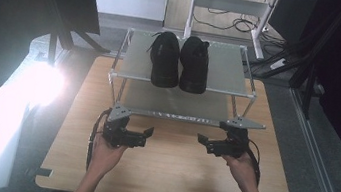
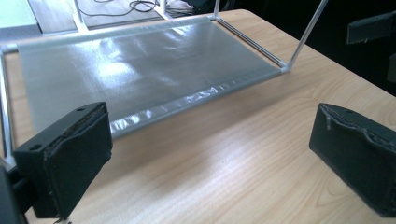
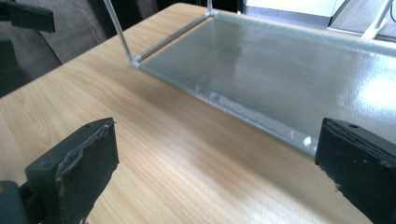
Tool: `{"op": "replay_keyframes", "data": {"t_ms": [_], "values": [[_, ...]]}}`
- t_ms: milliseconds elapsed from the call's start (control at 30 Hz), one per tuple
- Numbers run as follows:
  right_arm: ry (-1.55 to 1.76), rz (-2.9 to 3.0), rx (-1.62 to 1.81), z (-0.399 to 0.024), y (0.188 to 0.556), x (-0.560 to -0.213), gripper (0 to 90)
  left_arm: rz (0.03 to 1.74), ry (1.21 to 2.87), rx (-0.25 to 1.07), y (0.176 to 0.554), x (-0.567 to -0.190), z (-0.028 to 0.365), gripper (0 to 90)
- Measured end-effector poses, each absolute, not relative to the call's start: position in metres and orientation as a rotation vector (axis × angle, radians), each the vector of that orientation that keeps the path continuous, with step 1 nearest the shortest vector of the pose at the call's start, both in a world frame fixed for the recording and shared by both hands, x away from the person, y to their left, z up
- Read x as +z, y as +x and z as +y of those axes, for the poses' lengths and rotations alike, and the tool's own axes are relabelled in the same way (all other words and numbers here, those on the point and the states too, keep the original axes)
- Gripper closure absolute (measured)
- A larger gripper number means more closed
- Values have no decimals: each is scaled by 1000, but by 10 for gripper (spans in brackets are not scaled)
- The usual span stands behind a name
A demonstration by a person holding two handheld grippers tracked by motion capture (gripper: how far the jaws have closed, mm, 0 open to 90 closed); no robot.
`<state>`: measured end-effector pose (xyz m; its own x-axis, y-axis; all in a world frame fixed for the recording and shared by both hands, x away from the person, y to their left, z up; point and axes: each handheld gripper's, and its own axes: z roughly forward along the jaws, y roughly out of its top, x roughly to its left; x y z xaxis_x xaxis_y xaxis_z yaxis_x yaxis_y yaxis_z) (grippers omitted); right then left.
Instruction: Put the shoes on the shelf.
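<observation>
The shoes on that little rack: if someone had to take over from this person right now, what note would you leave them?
Left claw: open, nothing in it, held low over the wooden table in front of the rack.
Right claw: open too, nothing in it, opposite the left one.
Things: the pair of black shoes stands side by side on the rack's top shelf. The lower shelf has nothing on it.
Done: by the look of it, both shoes are shelved and let go.
Left: probably nothing but drawing the hands back; if the shoes should go elsewhere, neither is gripped yet.
</observation>
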<state>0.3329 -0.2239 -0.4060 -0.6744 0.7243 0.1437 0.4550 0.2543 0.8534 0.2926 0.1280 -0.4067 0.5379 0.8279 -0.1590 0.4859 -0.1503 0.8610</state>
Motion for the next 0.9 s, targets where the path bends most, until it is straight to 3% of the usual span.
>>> {"op": "replay_keyframes", "data": {"t_ms": [900], "values": [[1095,2242,1289,-242,289,-447,0,1108,1871,446,255,-462,134,0]]}}
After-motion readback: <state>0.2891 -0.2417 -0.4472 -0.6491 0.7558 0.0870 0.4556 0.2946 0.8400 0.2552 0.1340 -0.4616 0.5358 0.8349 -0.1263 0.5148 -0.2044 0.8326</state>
